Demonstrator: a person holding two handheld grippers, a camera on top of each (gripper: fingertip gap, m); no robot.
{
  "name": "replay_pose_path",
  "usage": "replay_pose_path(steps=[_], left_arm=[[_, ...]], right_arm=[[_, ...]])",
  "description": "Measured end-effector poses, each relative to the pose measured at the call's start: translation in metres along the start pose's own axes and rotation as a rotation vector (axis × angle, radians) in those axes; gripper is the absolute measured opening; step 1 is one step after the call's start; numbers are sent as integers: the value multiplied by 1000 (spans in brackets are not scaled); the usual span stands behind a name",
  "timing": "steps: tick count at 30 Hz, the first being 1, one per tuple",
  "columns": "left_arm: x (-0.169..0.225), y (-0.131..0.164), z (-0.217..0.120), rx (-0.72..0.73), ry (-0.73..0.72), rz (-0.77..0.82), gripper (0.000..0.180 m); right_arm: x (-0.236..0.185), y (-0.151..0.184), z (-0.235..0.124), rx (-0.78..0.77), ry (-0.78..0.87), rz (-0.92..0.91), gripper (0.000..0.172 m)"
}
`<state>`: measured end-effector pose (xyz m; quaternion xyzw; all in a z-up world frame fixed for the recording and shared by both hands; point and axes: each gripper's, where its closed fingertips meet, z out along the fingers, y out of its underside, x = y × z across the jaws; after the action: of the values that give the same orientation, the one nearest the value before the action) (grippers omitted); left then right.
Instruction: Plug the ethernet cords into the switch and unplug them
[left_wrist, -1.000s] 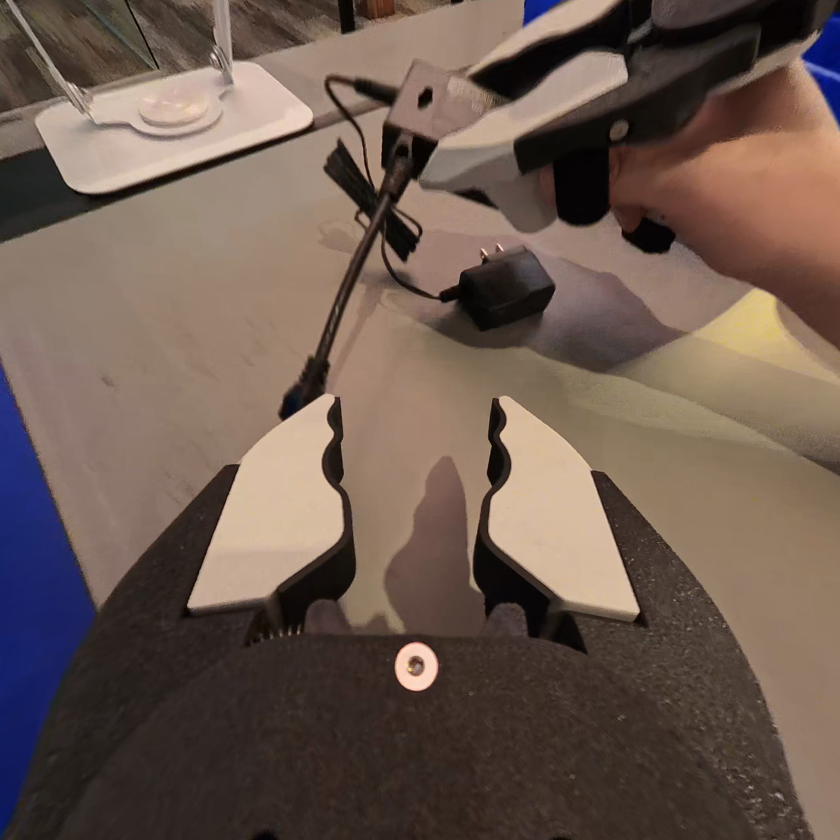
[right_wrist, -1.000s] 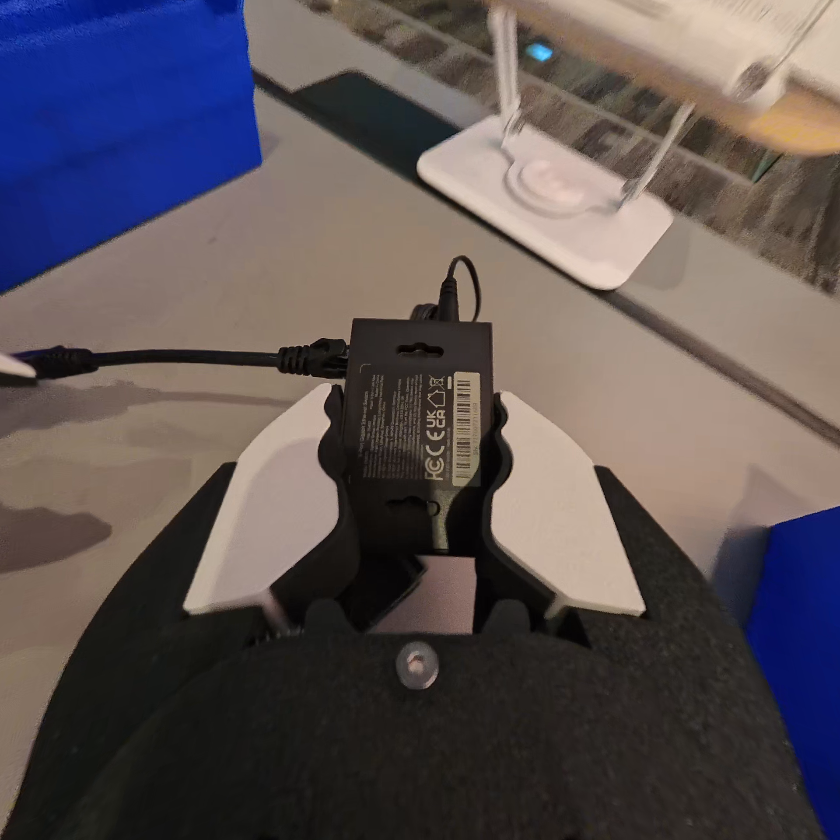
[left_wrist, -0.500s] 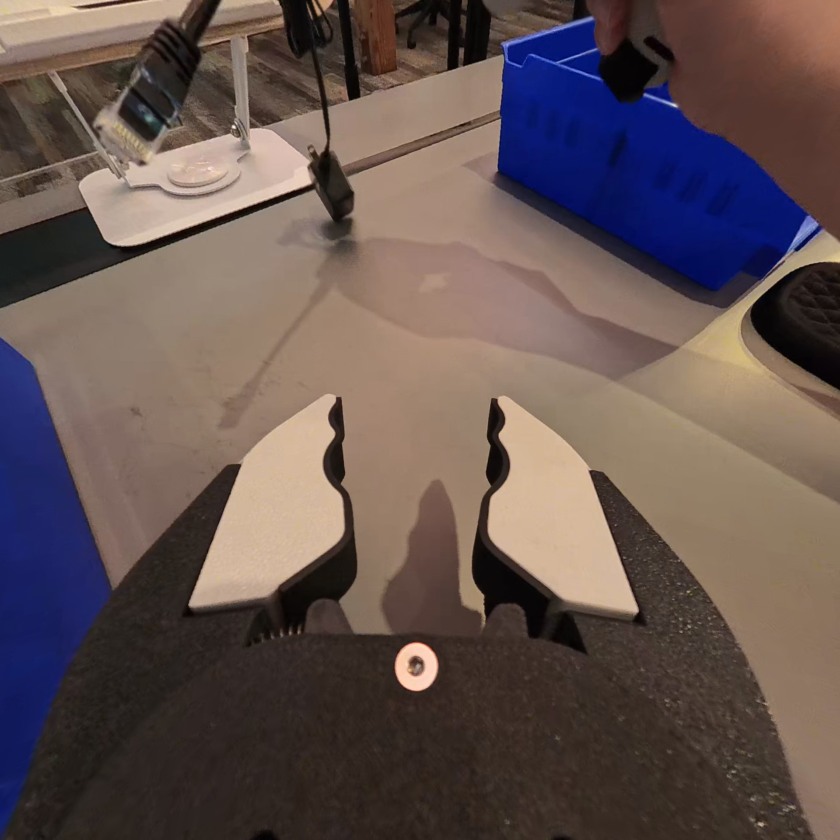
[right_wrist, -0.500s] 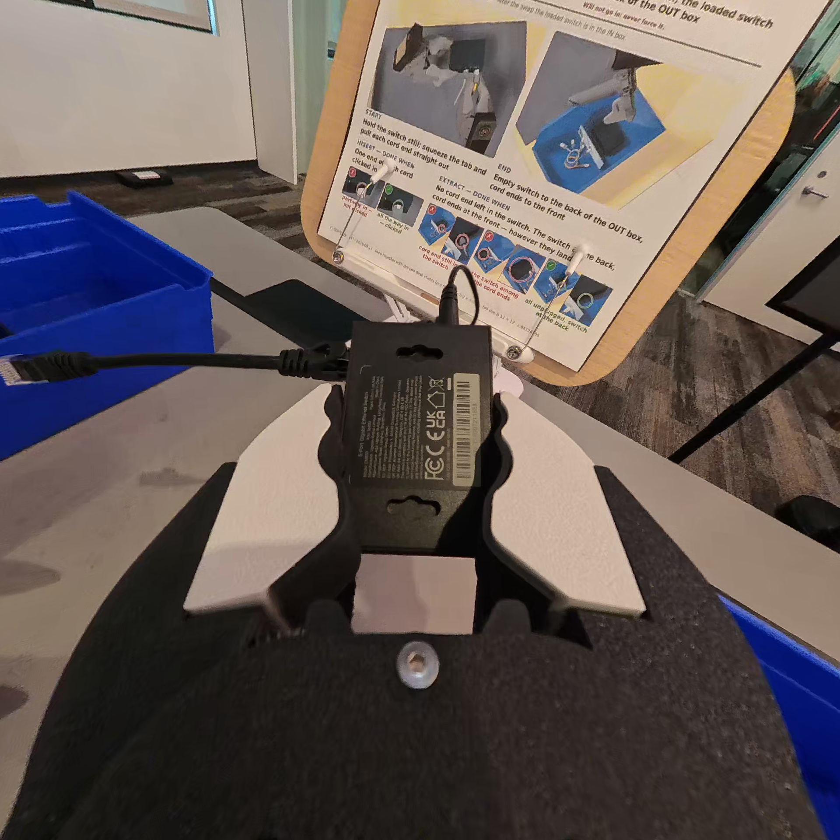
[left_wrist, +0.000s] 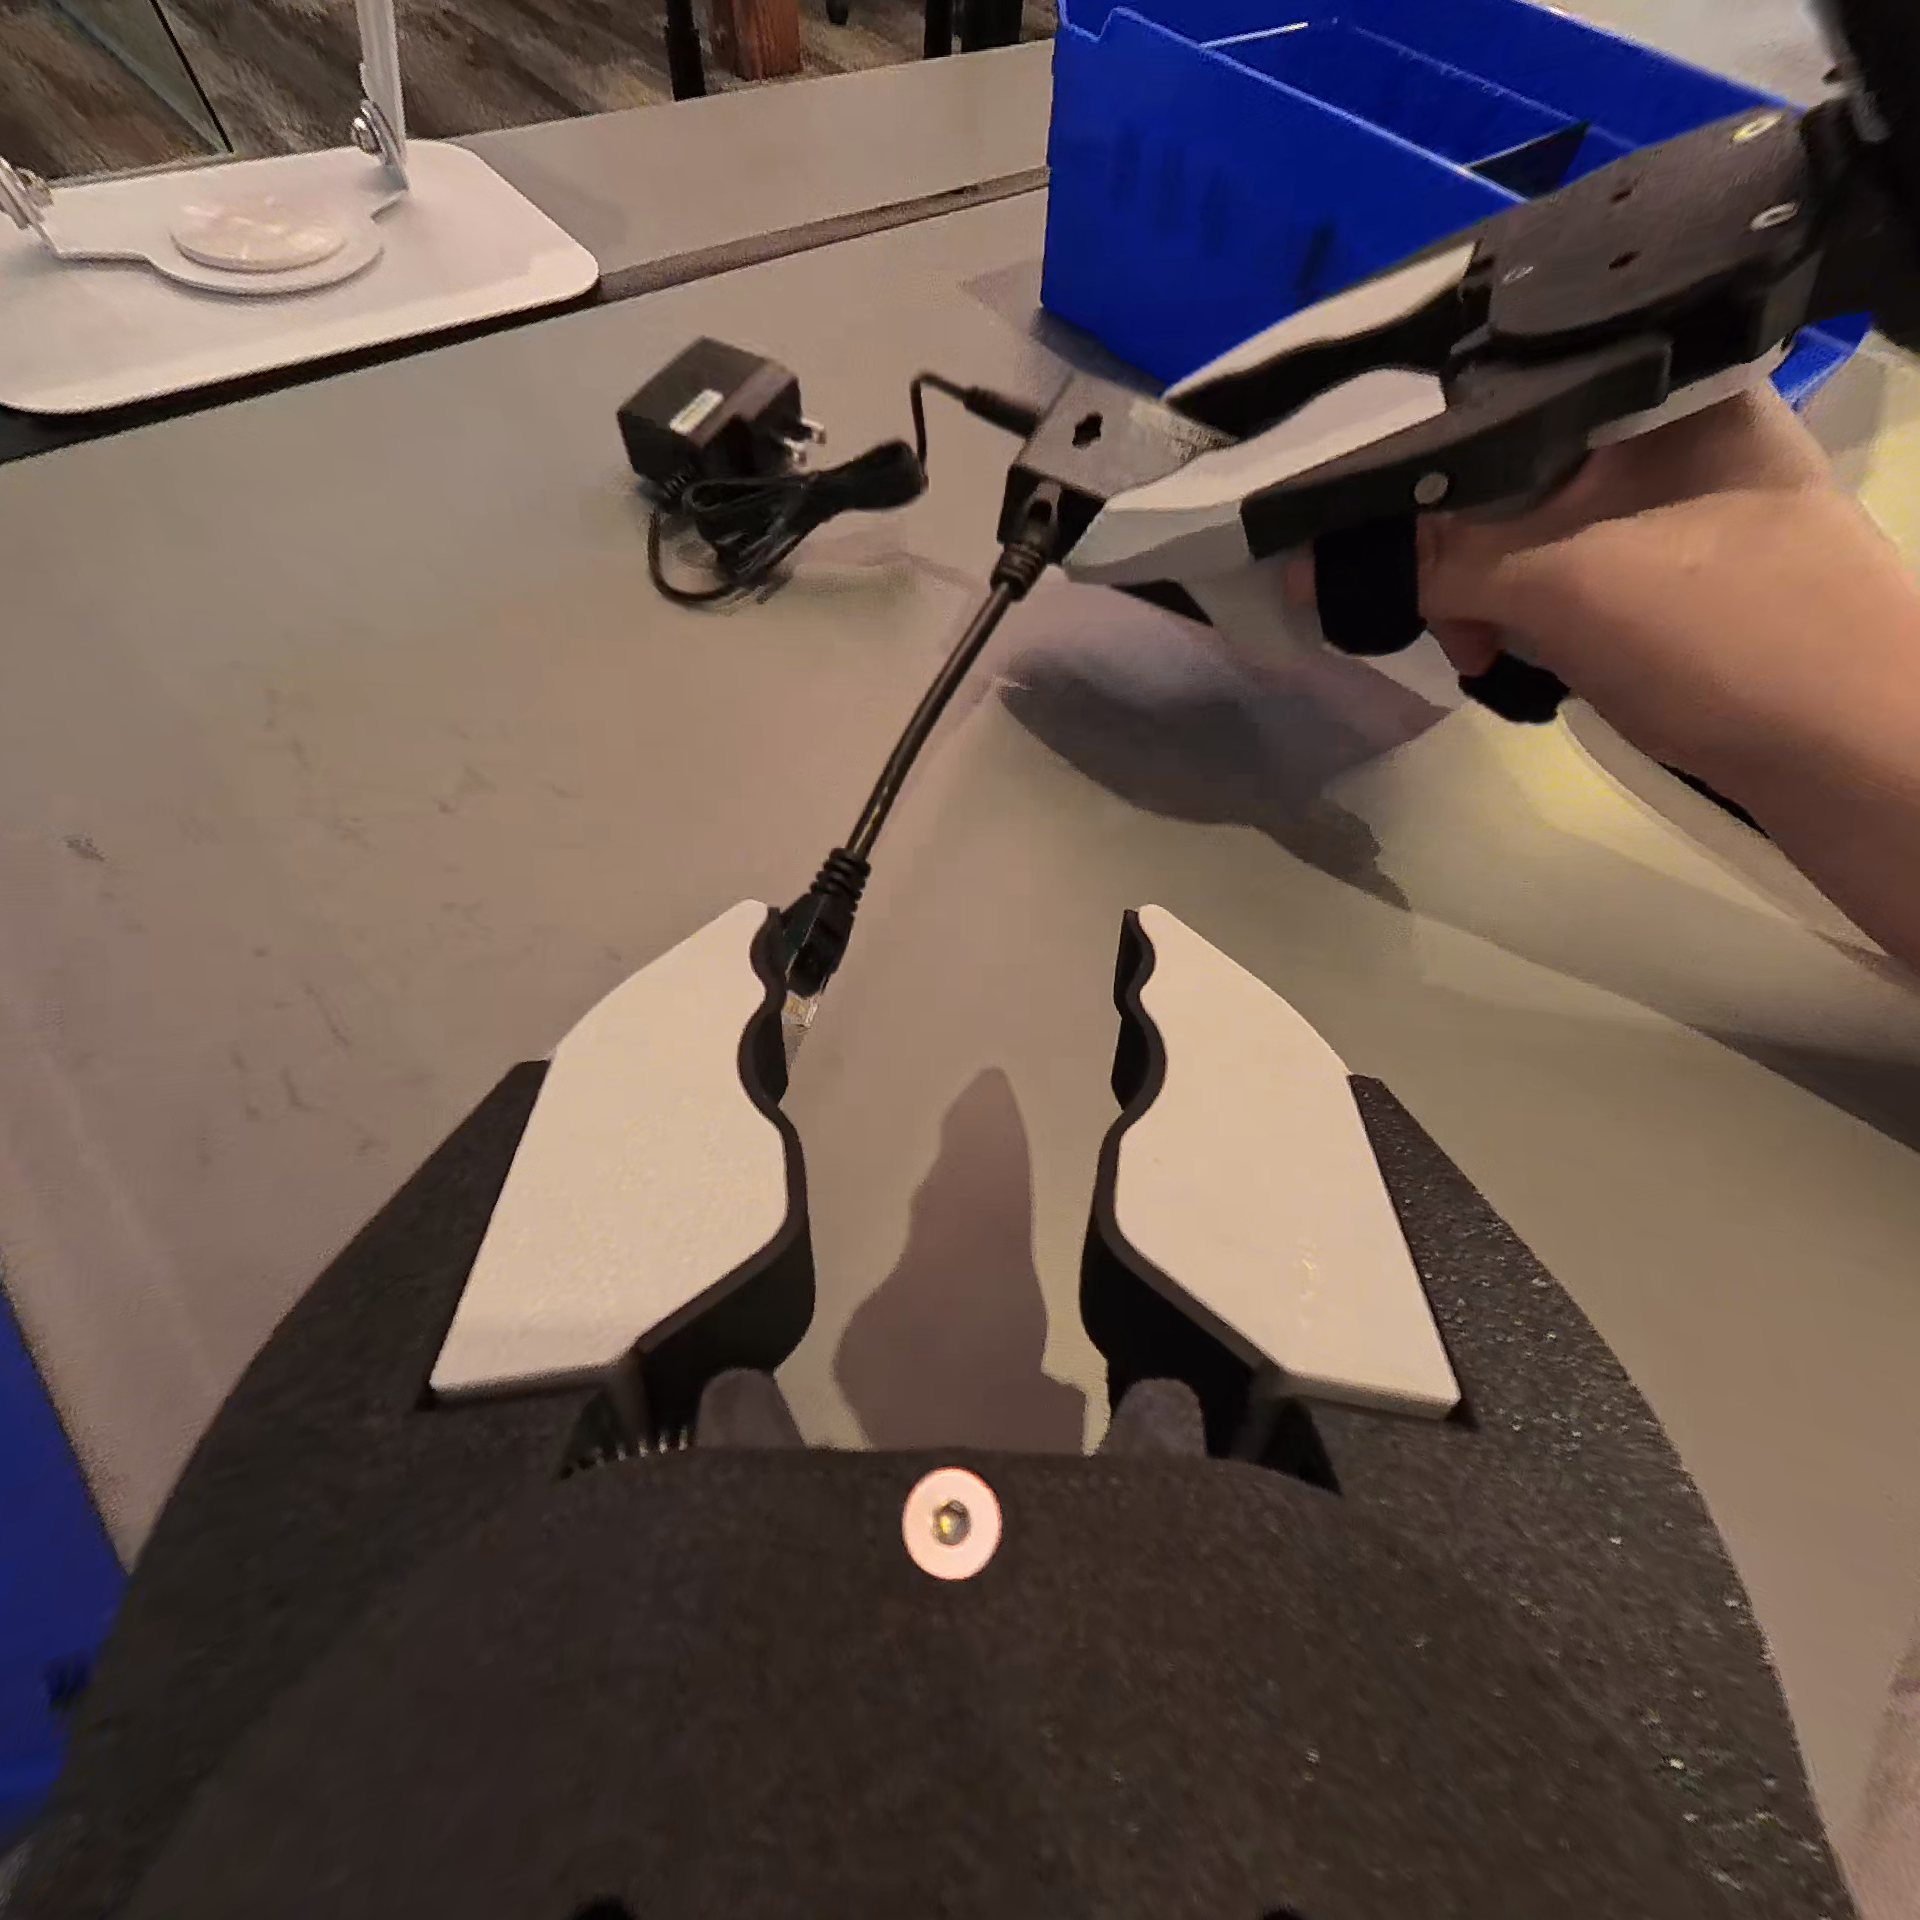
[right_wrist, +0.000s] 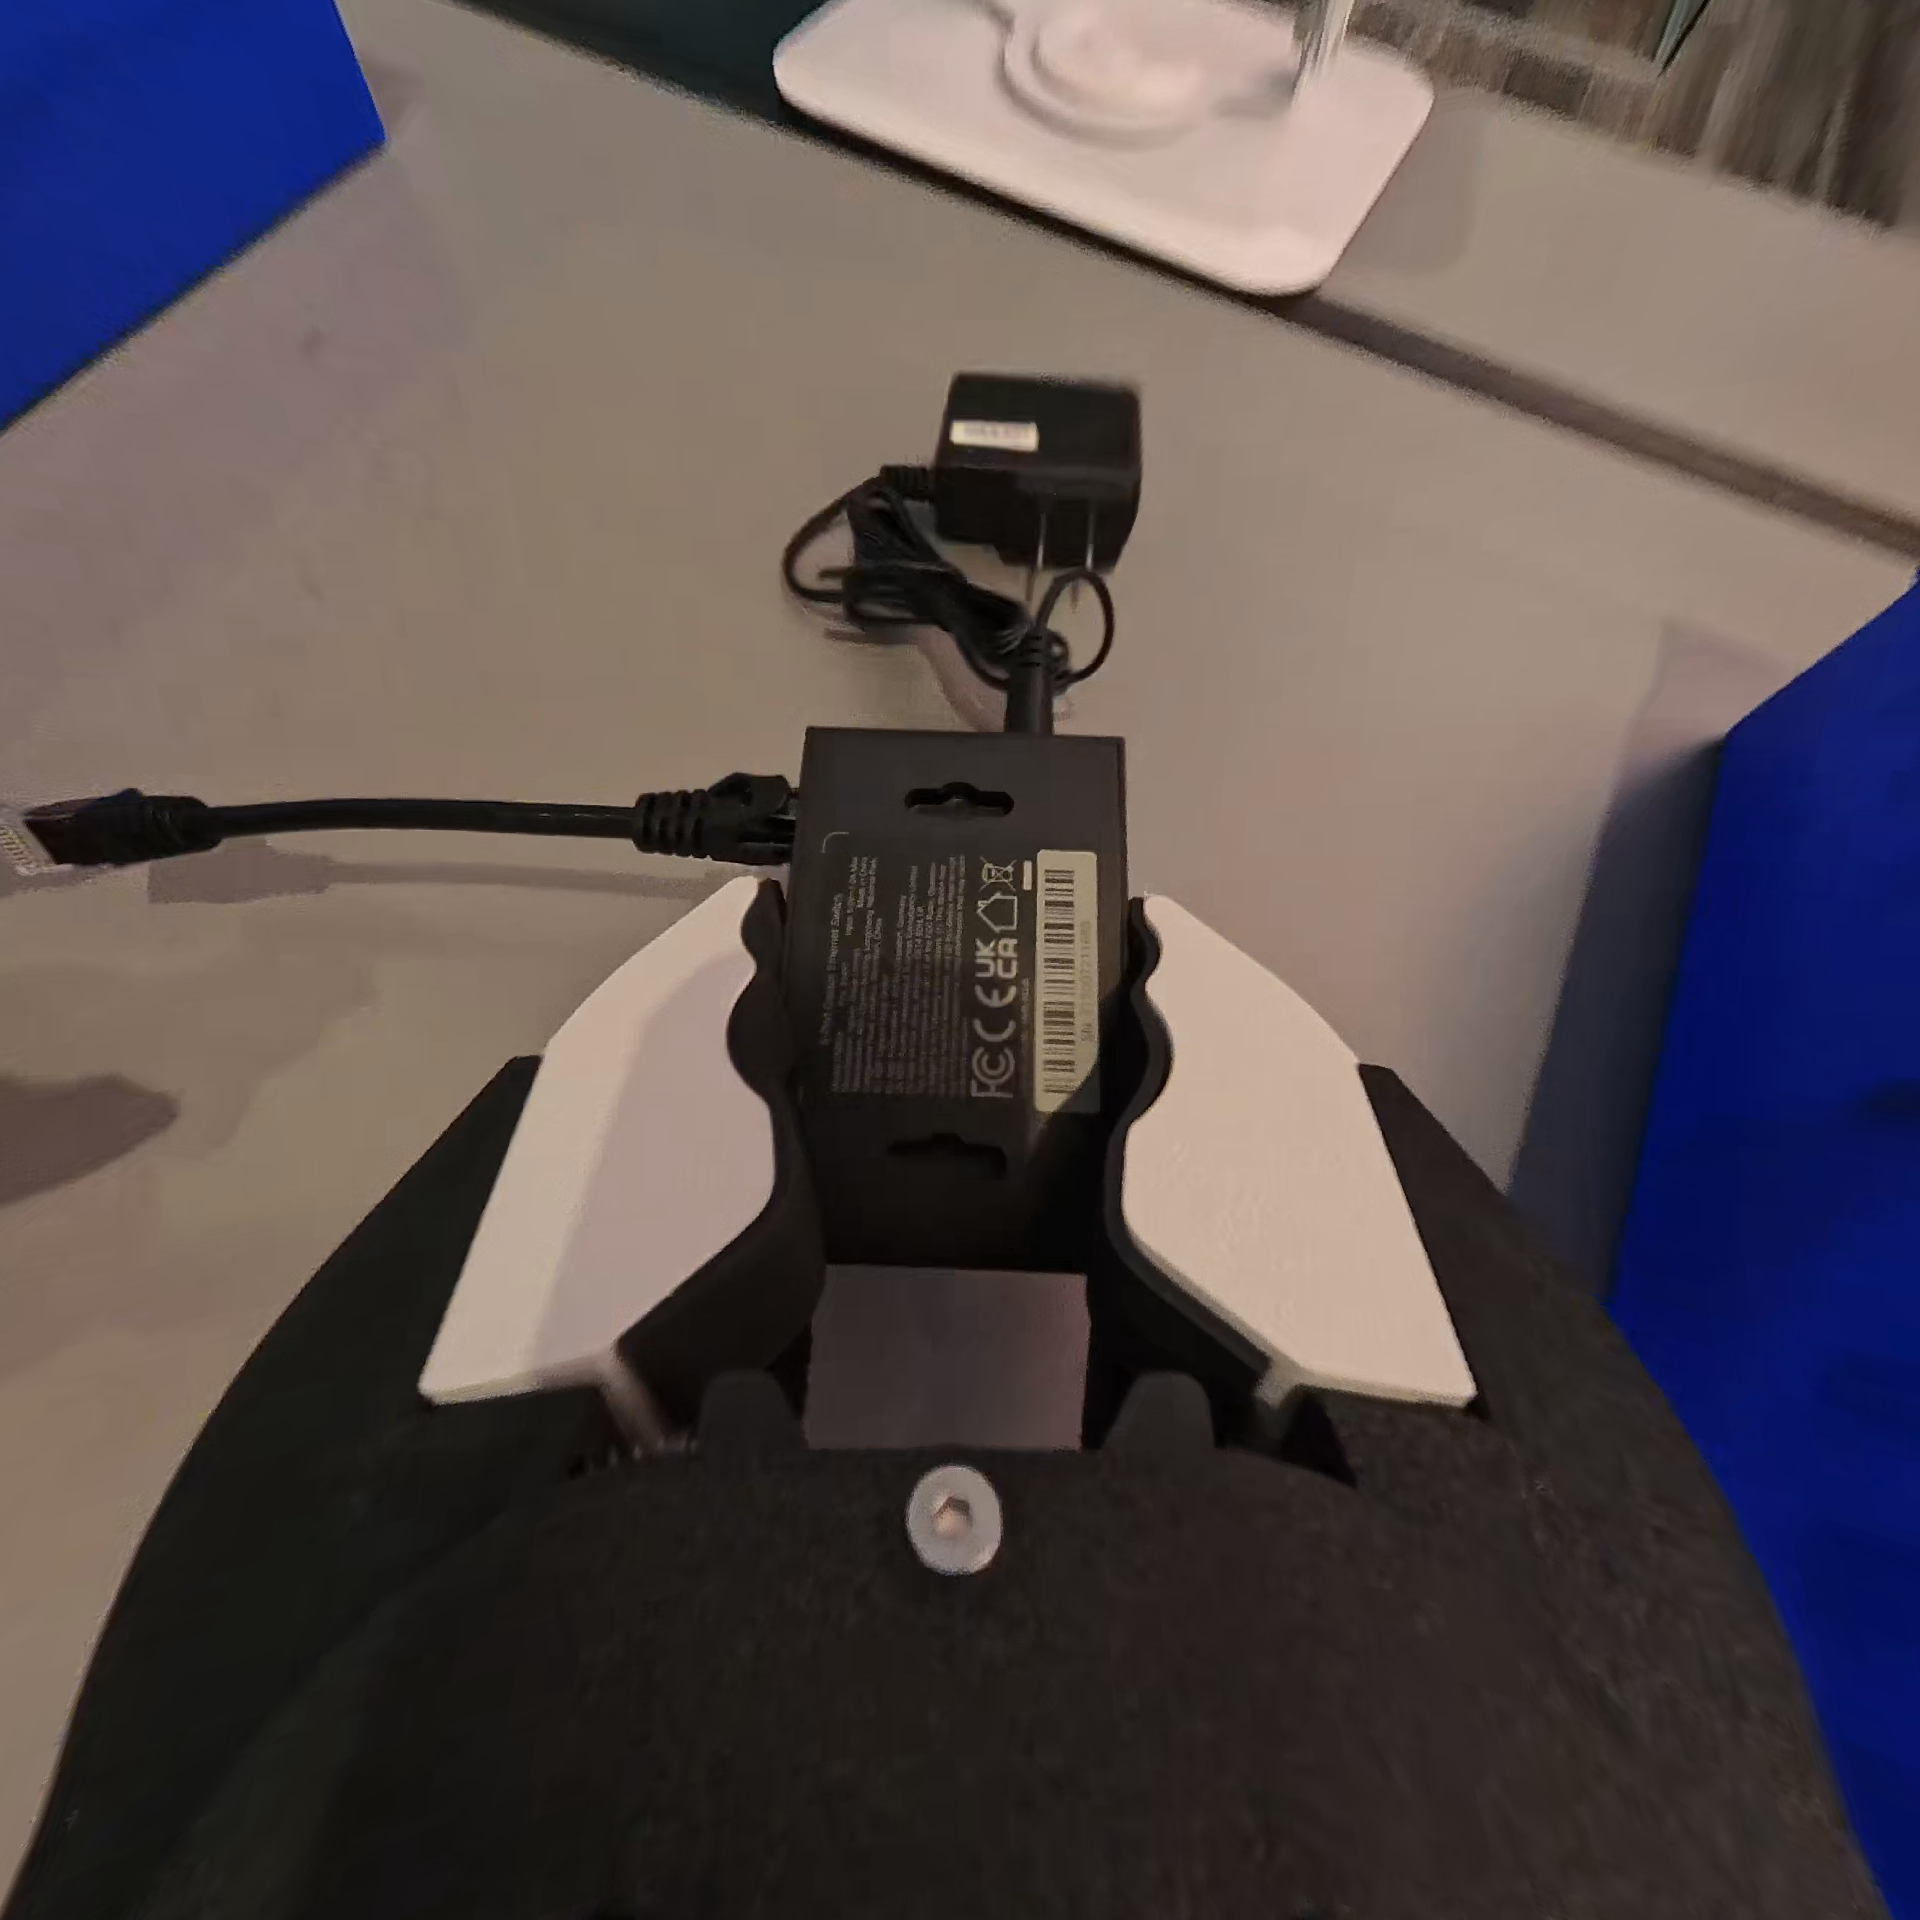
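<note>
My right gripper (right_wrist: 954, 899) is shut on the black switch (right_wrist: 956, 987), with both pads pressed on its sides; it holds the switch just above the grey table. A short black ethernet cord (right_wrist: 416, 816) is plugged into the switch's left side. In the left wrist view the cord (left_wrist: 935, 707) runs from the switch (left_wrist: 1060, 457) down to its free plug (left_wrist: 810, 956). That plug lies against the inner edge of my left finger (left_wrist: 644, 1143). My left gripper (left_wrist: 948, 920) is open, and the other finger stands well apart from the plug.
The switch's black power adapter (left_wrist: 707, 416) and its bundled cable lie on the table (left_wrist: 312, 779) beyond. A blue bin (left_wrist: 1299, 156) stands at the back right and another (left_wrist: 42, 1507) at my left. A white stand base (left_wrist: 260, 260) is at the back left.
My right gripper lifted the switch high, with cord and adapter dangling, then brought it back down. The adapter lies on the table again. The cord's free plug is now at my left fingertip.
</note>
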<state>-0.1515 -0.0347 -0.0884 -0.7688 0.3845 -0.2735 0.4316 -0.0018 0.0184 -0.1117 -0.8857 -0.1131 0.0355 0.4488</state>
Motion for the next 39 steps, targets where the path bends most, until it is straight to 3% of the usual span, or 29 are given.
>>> replay_pose_path(steps=[4,11,16,22,25,29,36,39], left_arm=[[2,-1,-1,17,16,-29,61],[-7,-1,-7,19,-14,-35,61],[-12,6,-12,13,-22,-52,61],[-14,9,-26,37,-14,-66,61],[-19,2,-47,87,-18,-76,61],[-45,-13,-91,156,-113,-31,60],[-135,-26,-199,196,-444,81,48],[-168,-14,-216,119,-474,90,37]], right_arm=[[-2,18,10,-105,-15,45,61],[-8,22,37,-169,-46,86,61],[-8,19,30,-94,-37,52,68],[1,4,-21,109,56,-79,73],[-12,19,-35,17,-26,-140,73],[-32,50,-34,-142,-211,-87,68],[-39,73,-27,-187,-284,-190,42],[-41,73,-25,-179,-287,-234,41]])
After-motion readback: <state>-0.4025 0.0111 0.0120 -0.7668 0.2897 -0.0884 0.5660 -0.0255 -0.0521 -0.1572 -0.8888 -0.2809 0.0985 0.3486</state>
